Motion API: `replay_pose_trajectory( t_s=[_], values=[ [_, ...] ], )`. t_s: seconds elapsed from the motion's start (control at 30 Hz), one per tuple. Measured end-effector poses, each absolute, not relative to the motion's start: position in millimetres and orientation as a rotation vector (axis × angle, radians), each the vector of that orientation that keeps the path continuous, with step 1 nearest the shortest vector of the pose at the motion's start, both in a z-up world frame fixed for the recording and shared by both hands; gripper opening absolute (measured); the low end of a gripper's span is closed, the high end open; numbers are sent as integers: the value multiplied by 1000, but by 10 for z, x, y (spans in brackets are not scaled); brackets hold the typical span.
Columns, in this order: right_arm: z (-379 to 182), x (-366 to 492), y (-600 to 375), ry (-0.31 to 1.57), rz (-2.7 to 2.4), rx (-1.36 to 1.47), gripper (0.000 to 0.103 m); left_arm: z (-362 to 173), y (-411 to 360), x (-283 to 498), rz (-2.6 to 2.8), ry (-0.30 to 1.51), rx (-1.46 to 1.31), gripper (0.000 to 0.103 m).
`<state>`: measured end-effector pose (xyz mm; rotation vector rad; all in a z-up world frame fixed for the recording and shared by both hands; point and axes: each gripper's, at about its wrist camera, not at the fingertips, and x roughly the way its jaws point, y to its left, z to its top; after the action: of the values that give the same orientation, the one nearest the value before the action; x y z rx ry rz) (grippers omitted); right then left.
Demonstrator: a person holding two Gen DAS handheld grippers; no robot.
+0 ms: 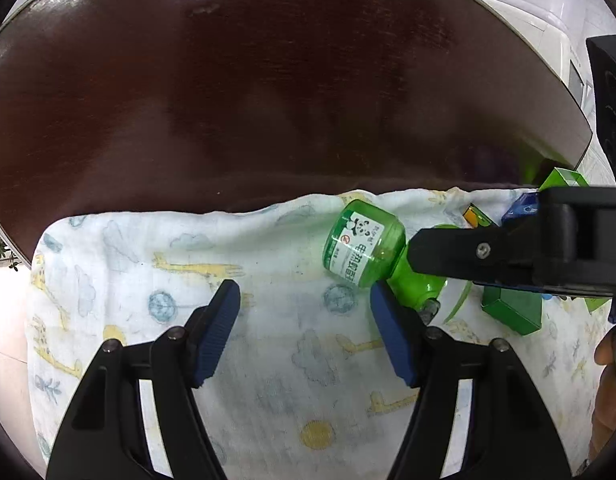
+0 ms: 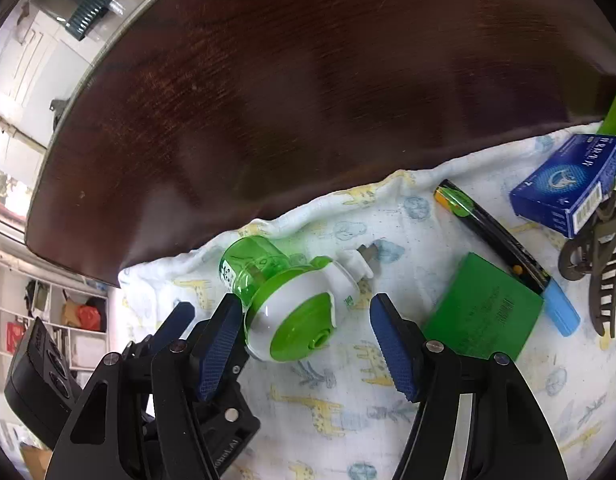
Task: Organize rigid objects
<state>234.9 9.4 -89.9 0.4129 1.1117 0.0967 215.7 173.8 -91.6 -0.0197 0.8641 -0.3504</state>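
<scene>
A green and white plug-in mosquito repellent device (image 2: 296, 304) with a green liquid bottle (image 1: 362, 246) lies on its side on a giraffe-print cloth (image 1: 268, 344). My right gripper (image 2: 304, 344) is open, its jaws on either side of the device's round head. My left gripper (image 1: 304, 328) is open and empty over the cloth, just left of the bottle. The right gripper shows in the left wrist view (image 1: 508, 252) above the device.
A green box (image 2: 484, 312), a black and yellow tube with a blue cap (image 2: 504, 248), a blue box (image 2: 568, 184) and a dark hair claw (image 2: 600, 256) lie on the cloth to the right. The dark wooden table (image 2: 308, 80) stretches beyond.
</scene>
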Motion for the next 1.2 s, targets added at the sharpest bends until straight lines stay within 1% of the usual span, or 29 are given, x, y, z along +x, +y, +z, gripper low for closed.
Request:
replay_pose_trajectory(
  t_s=[0.03, 0.1, 0.13, 0.17, 0.2, 0.23, 0.4, 0.53, 0.73, 0.83, 0.87, 0.93, 1.0, 1.03, 1.07, 1.1, 1.2],
  values=[
    [-916, 2359, 108, 1110, 105, 416, 68, -921, 1736, 2169, -356, 866, -25, 65],
    [-918, 2355, 161, 1099, 135, 373, 68, -919, 1728, 2186, -382, 872, -45, 58],
    [-922, 2354, 183, 1093, 140, 344, 67, -909, 1712, 2179, -404, 874, -49, 53],
    [-929, 2352, 178, 1093, 145, 317, 64, -894, 1688, 2148, -425, 871, -40, 53],
    [-937, 2352, 166, 1095, 166, 315, 57, -877, 1671, 2137, -424, 863, -15, 53],
    [-948, 2358, 132, 1097, 194, 315, 55, -857, 1639, 2100, -423, 855, 11, 53],
    [-924, 2348, -34, 1084, 303, 247, 51, -775, 1635, 1907, -442, 844, 20, 53],
    [-894, 2304, -96, 1080, 368, 130, 51, -699, 1633, 1827, -450, 823, 25, 53],
    [-892, 2329, -35, 1053, 416, 48, 51, -670, 1412, 1794, -454, 821, 70, 52],
    [-897, 2353, -16, 1052, 422, 45, 50, -652, 1262, 1813, -441, 807, 147, 52],
    [-890, 2363, -6, 1048, 419, 34, 50, -660, 1230, 1839, -451, 811, 159, 43],
    [-882, 2399, 6, 1052, 412, 37, 50, -686, 1233, 1923, -469, 833, 150, 29],
    [-880, 2422, 25, 1066, 415, 50, 50, -741, 1246, 2031, -469, 845, 117, 29],
    [-879, 2425, 31, 1073, 414, 58, 50, -766, 1275, 2078, -476, 855, 88, 27],
    [-878, 2429, 30, 1077, 409, 65, 50, -793, 1300, 2124, -492, 868, 51, 23],
    [-882, 2432, 39, 1081, 403, 73, 50, -813, 1312, 2146, -504, 871, 27, 21],
    [-858, 2407, -12, 1074, 372, 105, 50, -800, 1307, 2156, -510, 864, 31, 21]
  ],
)
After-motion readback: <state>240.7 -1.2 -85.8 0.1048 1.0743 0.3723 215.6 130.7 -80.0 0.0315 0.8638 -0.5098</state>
